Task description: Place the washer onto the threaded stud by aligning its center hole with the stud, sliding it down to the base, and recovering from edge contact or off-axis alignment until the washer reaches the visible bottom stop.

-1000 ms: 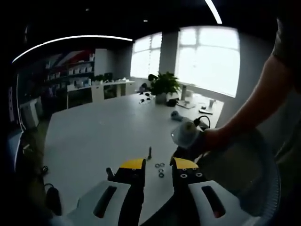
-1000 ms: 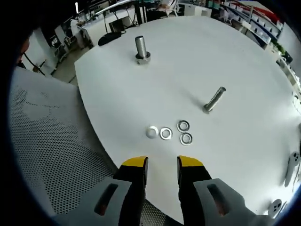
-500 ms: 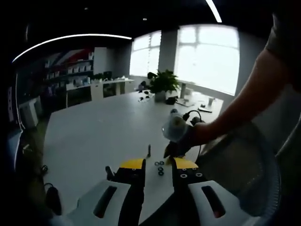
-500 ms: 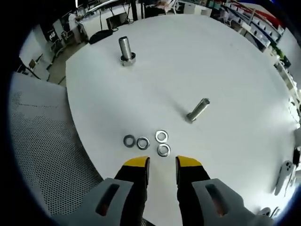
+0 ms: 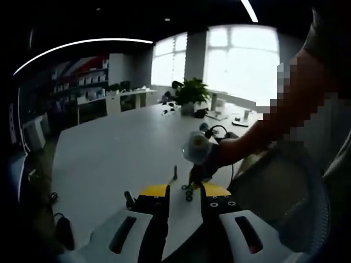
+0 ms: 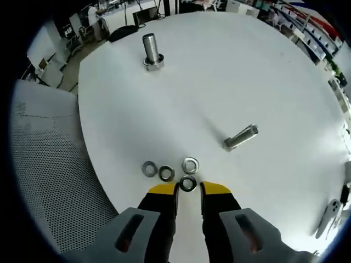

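A: What has moved? 
B: My right gripper (image 6: 188,188) has come down to the four washers (image 6: 170,175) near the table (image 6: 263,66) edge; its parted jaws now flank the nearest washer (image 6: 188,184), nothing grasped.

A: And the studs? 
B: Upright stud (image 6: 151,52) at the far edge, fallen bolt (image 6: 240,137) mid-table. My left gripper (image 5: 185,192) hangs parted, empty

bright windows (image 5: 241,63) backlight a dim room; fisheye edges curve

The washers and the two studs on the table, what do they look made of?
The washers look like bright plated steel: silvery, with glints. The upright stud and the lying stud look like duller grey metal, probably steel. The table looks matte white, possibly laminate.
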### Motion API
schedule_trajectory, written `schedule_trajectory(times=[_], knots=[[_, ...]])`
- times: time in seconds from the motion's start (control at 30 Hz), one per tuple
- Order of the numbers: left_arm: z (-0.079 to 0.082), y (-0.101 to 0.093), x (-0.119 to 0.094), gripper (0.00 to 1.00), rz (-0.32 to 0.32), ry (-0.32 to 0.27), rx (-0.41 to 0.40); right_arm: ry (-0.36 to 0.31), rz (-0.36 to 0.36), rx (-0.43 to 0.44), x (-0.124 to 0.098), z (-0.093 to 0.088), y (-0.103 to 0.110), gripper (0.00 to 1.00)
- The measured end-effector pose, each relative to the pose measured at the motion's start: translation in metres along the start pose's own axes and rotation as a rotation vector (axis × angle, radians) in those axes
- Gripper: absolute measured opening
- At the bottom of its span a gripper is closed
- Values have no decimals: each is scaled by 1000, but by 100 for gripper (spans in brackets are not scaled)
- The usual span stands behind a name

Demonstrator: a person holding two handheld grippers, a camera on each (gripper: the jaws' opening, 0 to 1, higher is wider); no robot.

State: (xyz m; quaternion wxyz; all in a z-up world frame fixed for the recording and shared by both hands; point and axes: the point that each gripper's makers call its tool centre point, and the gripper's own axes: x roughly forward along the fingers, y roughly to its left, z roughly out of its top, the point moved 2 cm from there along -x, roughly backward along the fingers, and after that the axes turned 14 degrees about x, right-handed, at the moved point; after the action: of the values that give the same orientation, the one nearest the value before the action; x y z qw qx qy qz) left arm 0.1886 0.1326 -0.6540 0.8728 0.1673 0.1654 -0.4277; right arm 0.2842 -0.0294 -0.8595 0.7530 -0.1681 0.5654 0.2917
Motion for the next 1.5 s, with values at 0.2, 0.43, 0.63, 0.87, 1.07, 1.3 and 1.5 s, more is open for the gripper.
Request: schedule_trajectory(times=[0.2, 0.43, 0.63, 0.87, 1.07, 1.3, 1.5], knots=[[-1, 1, 0, 20, -1, 4, -5, 132, -20, -139, 1, -1, 4, 17], [-3, 1, 1, 20, 7, 16, -1, 214, -32, -200, 2, 1, 5, 16], [-5, 2, 1, 20, 11, 28, 5, 212, -28, -248, 1, 1, 5, 16], [-6, 1, 2, 20, 8, 39, 11, 298, -113, -272, 5, 3, 13, 15], [-6, 1, 2, 20, 11, 41, 17, 351, -176, -317, 6, 4, 10, 15], [-4, 3, 0, 20, 23, 32, 21, 235, -154, -256, 2, 1, 9, 15], [-3, 4, -1, 20, 26, 19, 12, 90, -119, -174, 0, -3, 8, 14]])
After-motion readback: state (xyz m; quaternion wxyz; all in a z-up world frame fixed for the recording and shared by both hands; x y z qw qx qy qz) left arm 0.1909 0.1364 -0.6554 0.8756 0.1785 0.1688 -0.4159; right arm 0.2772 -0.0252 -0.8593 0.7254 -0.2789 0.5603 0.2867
